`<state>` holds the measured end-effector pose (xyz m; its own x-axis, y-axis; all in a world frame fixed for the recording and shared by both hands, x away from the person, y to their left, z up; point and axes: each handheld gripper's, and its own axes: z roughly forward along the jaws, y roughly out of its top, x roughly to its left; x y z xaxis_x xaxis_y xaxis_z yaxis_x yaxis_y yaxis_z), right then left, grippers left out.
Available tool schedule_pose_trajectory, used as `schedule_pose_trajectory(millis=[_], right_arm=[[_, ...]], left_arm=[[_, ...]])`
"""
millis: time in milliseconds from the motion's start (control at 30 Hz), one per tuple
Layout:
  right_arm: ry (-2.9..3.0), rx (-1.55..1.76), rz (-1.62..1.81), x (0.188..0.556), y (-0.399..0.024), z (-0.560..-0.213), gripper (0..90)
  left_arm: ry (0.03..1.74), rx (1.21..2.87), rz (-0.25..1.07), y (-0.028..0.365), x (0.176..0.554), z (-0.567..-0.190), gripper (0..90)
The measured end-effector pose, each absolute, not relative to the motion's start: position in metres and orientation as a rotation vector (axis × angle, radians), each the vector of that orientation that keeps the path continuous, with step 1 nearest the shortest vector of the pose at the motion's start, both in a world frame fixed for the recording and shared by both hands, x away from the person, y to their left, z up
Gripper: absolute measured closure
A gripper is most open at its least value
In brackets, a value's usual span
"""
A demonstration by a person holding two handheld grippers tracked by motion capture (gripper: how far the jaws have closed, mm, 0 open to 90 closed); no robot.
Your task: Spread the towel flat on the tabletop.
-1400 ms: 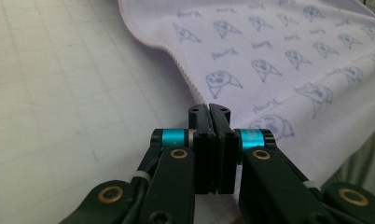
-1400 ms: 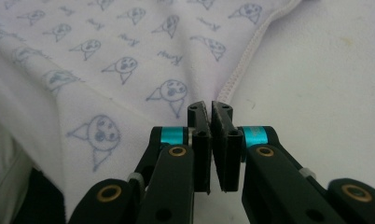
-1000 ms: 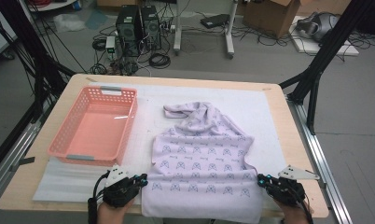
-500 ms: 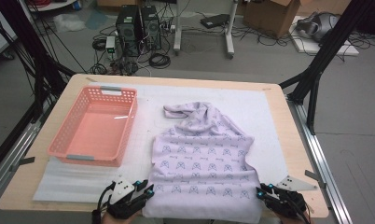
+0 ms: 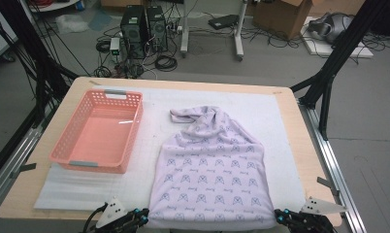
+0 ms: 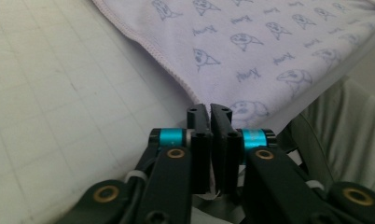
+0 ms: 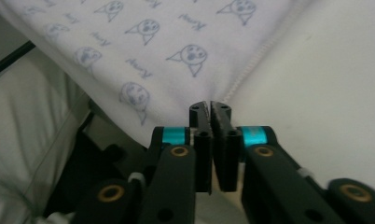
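cloth (image 5: pixel 211 179) dragged nearer, basket (image 5: pixel 97 132) beside

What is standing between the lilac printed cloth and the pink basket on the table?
Nothing visible. Only bare white mat lies between the lilac printed cloth and the pink basket, whose inside looks empty. The left gripper and right gripper each pinch a near corner of the cloth.

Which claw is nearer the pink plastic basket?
Left. The left claw sits just below the pink plastic basket, at the table's near edge; the right claw is across the lilac printed cloth.
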<state>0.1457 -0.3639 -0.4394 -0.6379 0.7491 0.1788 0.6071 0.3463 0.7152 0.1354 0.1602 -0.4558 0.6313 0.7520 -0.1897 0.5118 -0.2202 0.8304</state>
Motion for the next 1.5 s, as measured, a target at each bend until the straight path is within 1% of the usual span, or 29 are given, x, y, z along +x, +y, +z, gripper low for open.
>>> schedule_pose_trajectory(millis=[33,67,100,133,233,367,400,433,467,500,533,567,600,767,1033,1067,1100,1133,1167,1200,1267,1367,1400,1433,1467,1500], right_arm=[[2.415,1.239,1.161,0.147,-0.362,-0.441,73.5],[2.401,1.247,1.167,0.15,-0.362,-0.441,68.4],[2.364,1.269,1.191,0.155,-0.362,-0.44,65.8],[2.339,1.28,1.203,0.159,-0.361,-0.438,63.3],[2.243,1.311,1.163,0.173,-0.354,-0.436,61.7],[2.249,1.324,1.056,0.19,-0.342,-0.443,61.7],[2.252,1.327,1.026,0.193,-0.339,-0.445,62.8],[2.239,1.324,1.025,0.193,-0.339,-0.446,65.8],[2.237,1.323,1.016,0.193,-0.339,-0.445,69.8],[2.242,1.318,1.021,0.192,-0.339,-0.445,80.6],[2.268,1.311,1.045,0.192,-0.34,-0.445,87.0],[2.266,1.296,1.034,0.191,-0.339,-0.445,87.5],[2.267,1.288,1.026,0.19,-0.338,-0.445,88.1],[2.285,1.33,1.097,0.181,-0.349,-0.445,88.8],[2.344,1.265,1.124,0.157,-0.353,-0.44,88.8],[2.354,1.266,1.122,0.155,-0.352,-0.439,88.5],[2.357,1.27,1.127,0.154,-0.35,-0.439,85.5],[2.348,1.275,1.138,0.155,-0.35,-0.44,75.0],[2.33,1.3,1.15,0.159,-0.349,-0.44,67.3],[2.308,1.318,1.168,0.165,-0.348,-0.439,66.3],[2.256,1.321,1.155,0.176,-0.343,-0.437,64.4],[2.199,1.356,1.079,0.195,-0.334,-0.438,65.3],[2.202,1.362,1.043,0.2,-0.332,-0.44,68.1],[2.222,1.362,1.017,0.205,-0.33,-0.443,73.5],[2.229,1.354,1.017,0.207,-0.328,-0.446,78.1],[2.234,1.352,1.037,0.208,-0.329,-0.445,85.2]], left_arm=[[1.015,1.867,0.333,0.16,0.138,-0.456,59.3],[1.024,1.827,0.335,0.161,0.144,-0.455,51.1],[1.027,1.809,0.344,0.16,0.148,-0.454,50.8],[1.031,1.788,0.352,0.158,0.155,-0.452,48.2],[1.049,1.783,0.359,0.148,0.174,-0.452,48.5],[1.076,1.814,0.325,0.134,0.199,-0.459,49.9],[1.083,1.827,0.317,0.131,0.202,-0.461,50.9],[1.074,1.826,0.344,0.129,0.202,-0.462,51.8],[1.068,1.841,0.373,0.127,0.201,-0.463,57.4],[1.049,1.864,0.448,0.125,0.199,-0.464,64.8],[1.02,1.875,0.461,0.126,0.197,-0.464,80.4],[1.026,1.876,0.459,0.125,0.195,-0.464,86.5],[1.047,1.886,0.447,0.126,0.193,-0.461,87.1],[1.075,1.895,0.387,0.137,0.179,-0.457,87.5],[1.035,1.894,0.343,0.15,0.15,-0.453,87.2],[1.035,1.882,0.346,0.151,0.149,-0.454,85.7],[1.058,1.856,0.373,0.152,0.15,-0.454,78.9],[1.087,1.821,0.394,0.153,0.155,-0.454,67.1],[1.11,1.786,0.393,0.154,0.161,-0.453,60.3],[1.126,1.754,0.388,0.154,0.168,-0.452,58.7],[1.13,1.745,0.38,0.152,0.183,-0.452,57.6],[1.129,1.782,0.343,0.141,0.201,-0.456,55.0],[1.13,1.801,0.338,0.136,0.206,-0.459,54.6],[1.114,1.819,0.348,0.132,0.208,-0.461,54.7],[1.101,1.83,0.376,0.129,0.207,-0.461,55.8],[1.085,1.86,0.439,0.126,0.205,-0.462,64.9]])
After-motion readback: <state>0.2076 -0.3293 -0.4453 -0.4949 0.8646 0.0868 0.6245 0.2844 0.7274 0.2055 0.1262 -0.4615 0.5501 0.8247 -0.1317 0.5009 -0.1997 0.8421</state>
